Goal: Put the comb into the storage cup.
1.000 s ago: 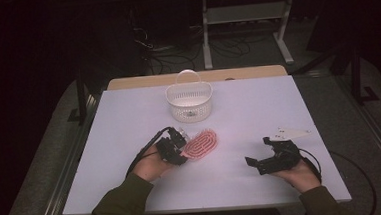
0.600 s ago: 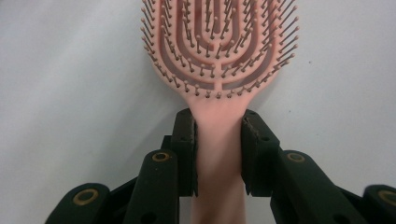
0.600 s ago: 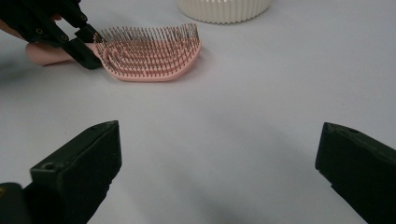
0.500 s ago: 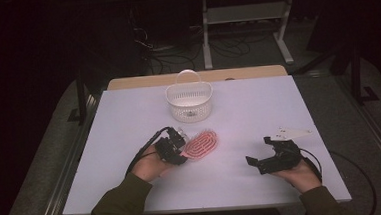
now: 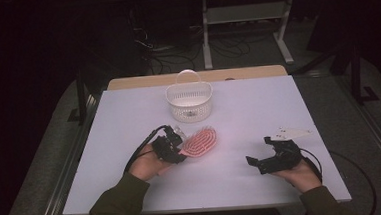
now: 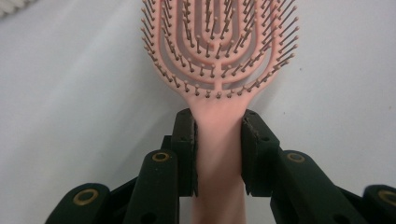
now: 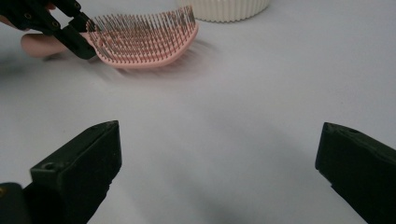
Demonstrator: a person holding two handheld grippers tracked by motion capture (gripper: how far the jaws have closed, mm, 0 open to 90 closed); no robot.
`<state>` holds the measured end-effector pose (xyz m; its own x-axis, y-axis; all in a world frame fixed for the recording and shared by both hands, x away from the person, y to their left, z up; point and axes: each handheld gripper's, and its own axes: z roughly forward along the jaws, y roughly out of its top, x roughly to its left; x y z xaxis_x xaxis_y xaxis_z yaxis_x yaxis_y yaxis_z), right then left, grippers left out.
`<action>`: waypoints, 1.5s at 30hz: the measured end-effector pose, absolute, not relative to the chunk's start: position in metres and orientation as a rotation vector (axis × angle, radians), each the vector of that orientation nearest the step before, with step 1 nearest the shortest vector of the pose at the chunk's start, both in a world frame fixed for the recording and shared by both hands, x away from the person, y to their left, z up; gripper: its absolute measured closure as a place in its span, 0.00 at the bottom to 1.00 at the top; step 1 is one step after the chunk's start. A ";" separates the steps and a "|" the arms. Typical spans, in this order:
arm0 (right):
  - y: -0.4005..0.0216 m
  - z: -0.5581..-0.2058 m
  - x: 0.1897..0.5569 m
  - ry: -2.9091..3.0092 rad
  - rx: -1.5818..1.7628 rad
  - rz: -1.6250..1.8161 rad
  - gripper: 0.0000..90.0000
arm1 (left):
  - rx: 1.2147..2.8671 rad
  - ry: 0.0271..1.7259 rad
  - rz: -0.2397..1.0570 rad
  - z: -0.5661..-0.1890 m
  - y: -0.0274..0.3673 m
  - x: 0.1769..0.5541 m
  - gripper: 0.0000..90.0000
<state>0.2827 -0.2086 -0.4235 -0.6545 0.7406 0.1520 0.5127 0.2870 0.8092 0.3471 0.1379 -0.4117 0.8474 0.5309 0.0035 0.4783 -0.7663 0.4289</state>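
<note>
Gripped at the neck by the left tool [image 6: 218, 156], jaws pressed against both sides of the handle: a pink hairbrush [image 5: 199, 143], bristles up, lying near the middle of the white surface [image 5: 129, 121], head angled toward the white slatted basket [image 5: 189, 98] just beyond. Grasp apparently complete, lift not yet begun; brush seemingly touching the surface along its back, though hard to tell in the right gripper view.

Likely next: a raise clear of the surface, a short carry forward, and a release over the basket's rim, with care called for because the long head overhangs the jaws and could swing or catch on the upright basket handle.

Parked well apart at the near right edge: the right tool [image 5: 268, 159], jaws spread wide, holding nothing, pointed across the surface toward the brush.

Around: a pale wooden strip behind the far edge of the surface, dark floor strewn with cables [image 5: 175, 58], a white metal stand [image 5: 243, 19] at the back, the rest of the room in deep shadow.
</note>
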 end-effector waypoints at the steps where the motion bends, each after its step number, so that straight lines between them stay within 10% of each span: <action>1: -0.209 -0.423 0.283 2.305 1.152 1.301 0.00 | 2.598 0.749 0.174 -0.411 0.139 0.347 0.78; 45: -0.210 -0.423 0.283 2.297 1.155 1.302 0.00 | 2.276 0.619 0.301 -0.383 0.162 0.339 0.78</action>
<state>0.2827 -0.2095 -0.4227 -0.6507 0.7442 0.1511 0.5119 0.2828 0.8112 0.3386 0.1616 -0.3831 0.8554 0.5171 0.0288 0.3418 -0.6054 0.7188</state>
